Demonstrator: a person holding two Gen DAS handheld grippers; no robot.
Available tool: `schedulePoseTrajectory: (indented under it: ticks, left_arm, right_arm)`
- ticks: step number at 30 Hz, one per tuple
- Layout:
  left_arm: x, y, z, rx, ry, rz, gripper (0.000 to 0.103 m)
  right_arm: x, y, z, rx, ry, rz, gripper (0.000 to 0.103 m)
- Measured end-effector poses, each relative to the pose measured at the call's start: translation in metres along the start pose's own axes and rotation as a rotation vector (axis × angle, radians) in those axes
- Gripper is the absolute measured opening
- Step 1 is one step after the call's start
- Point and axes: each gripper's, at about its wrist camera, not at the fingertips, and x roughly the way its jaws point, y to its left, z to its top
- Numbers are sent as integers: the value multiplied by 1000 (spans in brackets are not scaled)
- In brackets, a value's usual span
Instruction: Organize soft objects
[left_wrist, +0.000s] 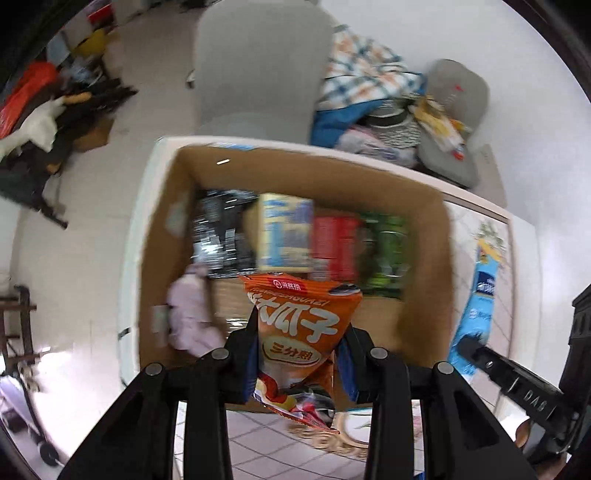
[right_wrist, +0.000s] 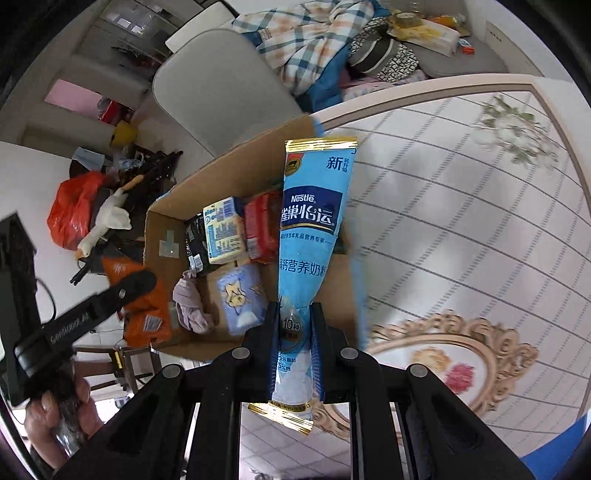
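Blurring box contents; left hand-held gripper clamped on orange packet, right hand-held gripper on blue sachet.

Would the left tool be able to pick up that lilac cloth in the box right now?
Probably not. The left tool is already shut on the orange snack bag, so it has no free grip. The lilac cloth lies uncovered in the open cardboard box, otherwise reachable.

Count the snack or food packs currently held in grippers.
2. The orange seed bag is clamped in the left gripper above the cardboard box; the blue Nestle sachet hangs in the right gripper.
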Motion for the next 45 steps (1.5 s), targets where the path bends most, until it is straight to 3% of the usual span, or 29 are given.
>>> schedulePoseTrajectory:
  ticks: [9, 14, 18, 19, 21, 23, 31, 33, 35, 39, 42, 45]
  left_arm:
    - [54, 50, -2, -62, 89, 29, 32]
    - [76, 51, -5, -49, 149, 5, 33]
    - [83, 51, -5, -46, 186, -16, 35]
    - [85, 51, -4, -47, 193, -13, 35]
    - [84, 51, -4, -49, 201, -24, 35]
    - [82, 52, -5, -53, 206, -36, 35]
    - [45, 44, -12, -2, 118, -4, 43]
    - [31, 42, -18, 23, 81, 25, 62]
    - [16, 37, -22, 48, 30, 49, 71]
    - [-2, 28, -33, 66, -26, 82, 74]
    - [-14, 25, -41, 60, -58, 84, 95]
    - [-26, 21, -49, 51, -92, 89, 97]
  right_arm:
    - [70, 14, 5, 185, -55, -90, 16]
    - [89, 16, -2, 233, -66, -136, 17]
    - [104, 18, -5, 228, -26, -156, 19]
    - [107, 19, -5, 220, -15, -168, 20]
    - [110, 21, -5, 205, 4, -172, 34]
    - [108, 23, -6, 190, 8, -163, 59]
    - [88, 42, -3, 28, 13, -230, 66]
    - [82, 42, -4, -2, 24, -240, 67]
    - [76, 42, -9, -50, 38, -262, 68]
    - [61, 43, -20, -135, 32, -318, 68]
    - [52, 43, -27, -171, 23, -338, 69]
    - [43, 44, -32, -195, 9, -342, 78]
